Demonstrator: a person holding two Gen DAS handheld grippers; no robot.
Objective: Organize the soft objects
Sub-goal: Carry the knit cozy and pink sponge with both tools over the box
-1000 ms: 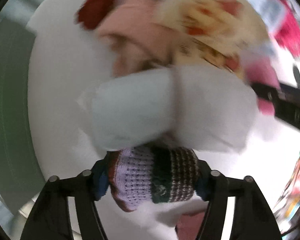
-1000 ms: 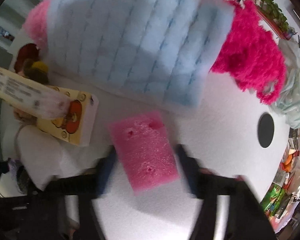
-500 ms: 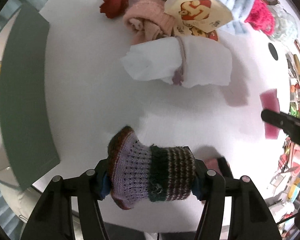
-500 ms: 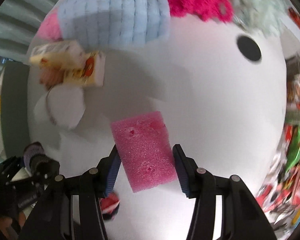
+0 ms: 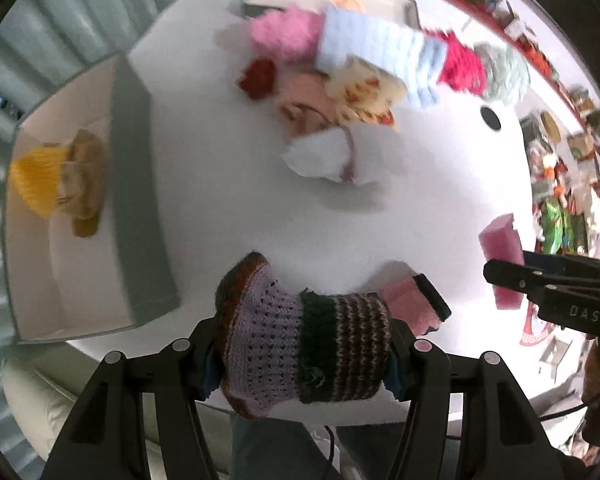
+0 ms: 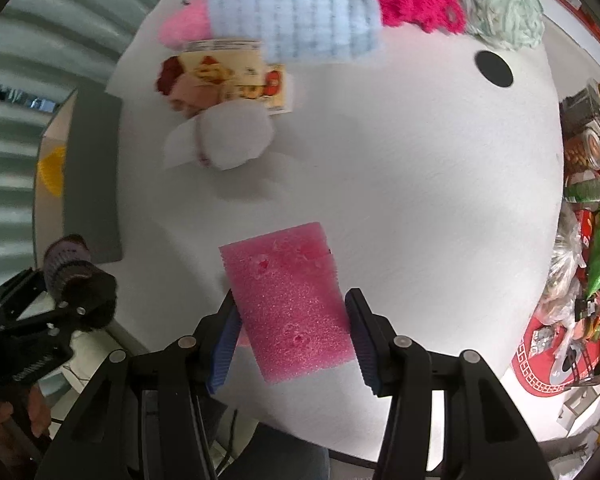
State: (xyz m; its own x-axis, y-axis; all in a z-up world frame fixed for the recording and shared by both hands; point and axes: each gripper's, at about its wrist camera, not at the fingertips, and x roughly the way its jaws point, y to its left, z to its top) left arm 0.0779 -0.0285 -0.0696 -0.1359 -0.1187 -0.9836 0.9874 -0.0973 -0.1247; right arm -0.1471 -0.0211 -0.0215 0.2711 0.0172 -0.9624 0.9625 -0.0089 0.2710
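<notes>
My left gripper [image 5: 302, 354] is shut on a knitted roll [image 5: 300, 344], purple, green and striped, held above the near edge of the white round table [image 5: 228, 208]. It also shows in the right wrist view [image 6: 74, 276]. My right gripper [image 6: 290, 340] is shut on a pink sponge [image 6: 286, 300] above the table; the sponge also shows in the left wrist view [image 5: 502, 256]. A pile of soft things lies at the far side: a white bundle [image 5: 332, 156], a blue quilted cloth [image 5: 380, 52], and pink fluffy cloth [image 5: 284, 36].
An open grey box [image 5: 136, 184] with white inside stands at the table's left and holds a yellow knitted thing [image 5: 40, 184]. A pink and black sponge [image 5: 416, 304] lies near the left gripper. A black hole [image 6: 494, 68] is in the table. Clutter lies beyond the right edge.
Both grippers have pulled back from the pile and risen, keeping their loads. The left view has swung left, bringing the open box into sight.
</notes>
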